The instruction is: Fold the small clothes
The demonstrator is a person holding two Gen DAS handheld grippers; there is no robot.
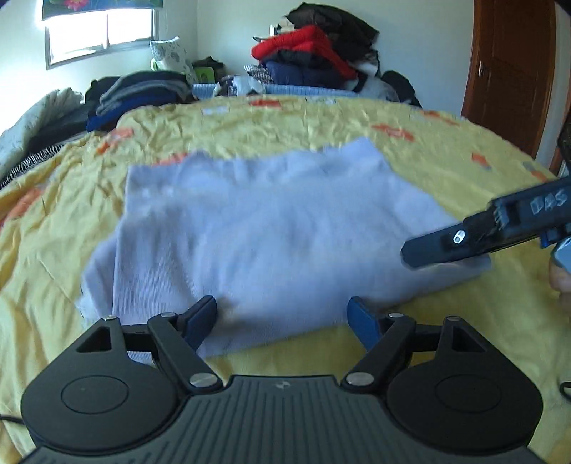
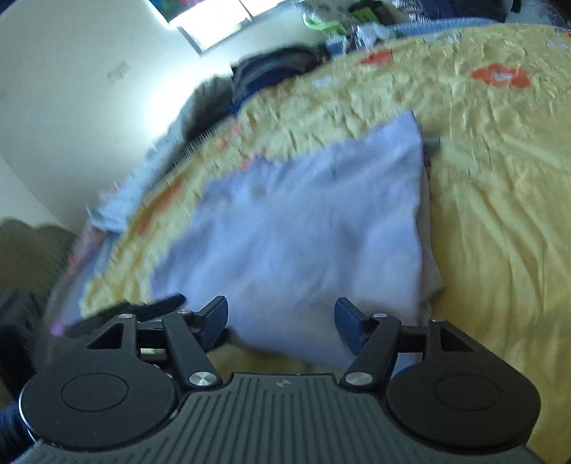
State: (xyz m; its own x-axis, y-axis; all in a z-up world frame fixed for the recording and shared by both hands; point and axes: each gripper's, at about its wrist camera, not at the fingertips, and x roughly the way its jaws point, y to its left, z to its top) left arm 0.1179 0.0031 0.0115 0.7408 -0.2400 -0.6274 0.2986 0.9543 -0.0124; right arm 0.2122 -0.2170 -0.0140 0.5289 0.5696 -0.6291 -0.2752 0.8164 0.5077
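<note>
A pale lilac knit garment [image 1: 271, 228] lies folded flat on the yellow bedspread [image 1: 249, 121]. My left gripper [image 1: 283, 316] is open, its blue pads either side of the garment's near edge, holding nothing. The right gripper's finger [image 1: 449, 242] reaches in from the right over the garment's right corner. In the right wrist view the same garment [image 2: 303, 232] fills the middle, and my right gripper [image 2: 282, 317] is open at its near edge, empty. The left gripper's finger [image 2: 157, 303] shows at the lower left. Both views are motion-blurred.
Piles of folded and loose clothes [image 1: 307, 53] stand at the bed's far edge, with a dark stack [image 1: 142, 92] at the left. A wooden door [image 1: 514, 67] is at the right. A window [image 1: 100, 32] is at the back left.
</note>
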